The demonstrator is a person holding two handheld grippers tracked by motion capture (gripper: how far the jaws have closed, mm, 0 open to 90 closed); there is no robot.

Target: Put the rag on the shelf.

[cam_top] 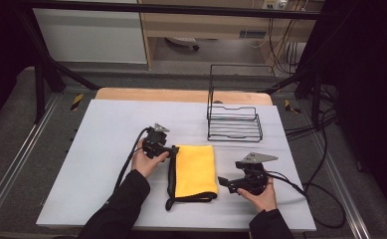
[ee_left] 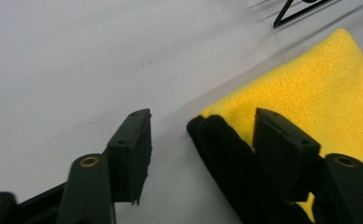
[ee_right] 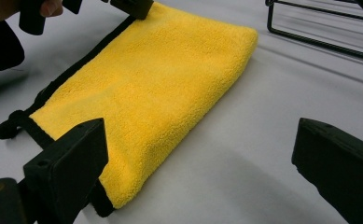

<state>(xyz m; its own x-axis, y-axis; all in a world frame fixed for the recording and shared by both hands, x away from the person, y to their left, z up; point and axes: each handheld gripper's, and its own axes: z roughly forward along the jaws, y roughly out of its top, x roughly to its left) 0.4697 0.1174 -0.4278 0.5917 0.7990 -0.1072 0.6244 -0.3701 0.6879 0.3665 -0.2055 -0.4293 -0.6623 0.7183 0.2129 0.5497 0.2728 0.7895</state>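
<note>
A folded yellow towel (cam_top: 196, 169) with a black trim (ee_left: 221, 154) lies flat on the white table (cam_top: 106, 149). My left gripper (cam_top: 173, 149) is at the towel's far left corner. In the left gripper view its jaws (ee_left: 202, 140) straddle the black trim, one over the yellow cloth and one over bare table, with a gap left beside the trim. My right gripper (cam_top: 225, 184) stands open just off the towel's near right corner. In the right gripper view its jaws (ee_right: 202, 172) are wide apart, with the towel (ee_right: 160, 84) lying ahead on the left.
A black wire basket (cam_top: 233, 122) stands at the back right of the table, beyond the towel. Cables trail from both grippers, the right one off the table's right side. The person's hands and dark sleeves come in from the near edge.
</note>
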